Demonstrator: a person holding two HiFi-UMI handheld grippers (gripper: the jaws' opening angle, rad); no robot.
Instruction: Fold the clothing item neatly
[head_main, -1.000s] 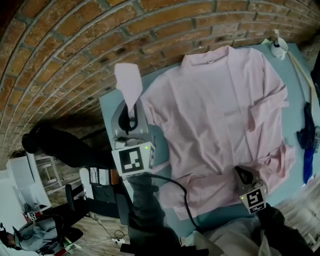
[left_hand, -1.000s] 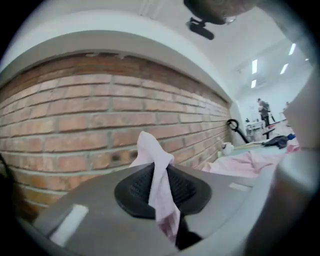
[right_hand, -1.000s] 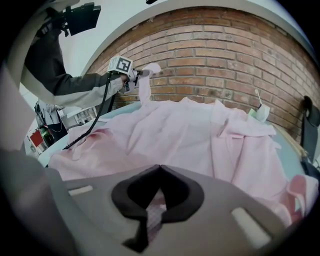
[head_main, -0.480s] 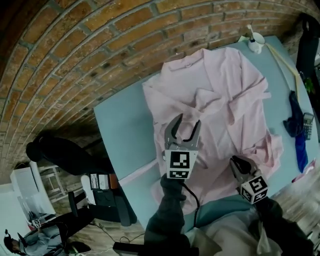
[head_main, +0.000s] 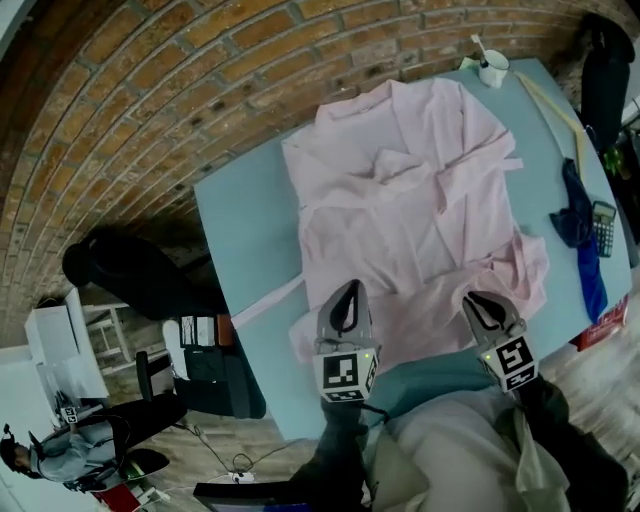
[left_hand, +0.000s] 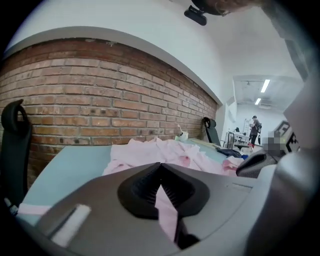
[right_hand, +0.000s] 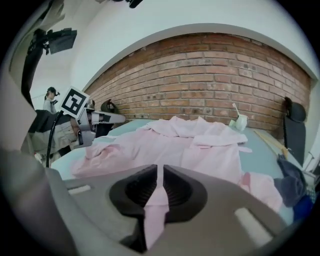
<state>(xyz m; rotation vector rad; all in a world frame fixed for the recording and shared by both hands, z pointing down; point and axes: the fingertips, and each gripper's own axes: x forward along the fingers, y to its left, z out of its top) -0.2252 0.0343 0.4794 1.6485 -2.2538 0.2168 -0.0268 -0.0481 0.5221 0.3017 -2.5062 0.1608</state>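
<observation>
The left gripper (head_main: 347, 292) clamps the near hem of the pale pink cloth shirt (head_main: 420, 190); right gripper (head_main: 482, 303), jaws just easing apart, pinches it too; light blue tabletop (head_main: 240, 230); red brick wall (head_main: 150, 90) beyond.

1. No words, brand names or numbers can be read in any view.
2. The cube on the left gripper (head_main: 347, 295) bears a black-and-white square marker (head_main: 340, 372), a pattern of blocks without letters.
3. The cube on the right gripper (head_main: 480, 302) bears a second square marker (head_main: 512, 358) of the same kind.
4. The calculator (head_main: 604, 215) lies near the right edge of the tabletop (head_main: 250, 230), and its keys are too small to read.
</observation>
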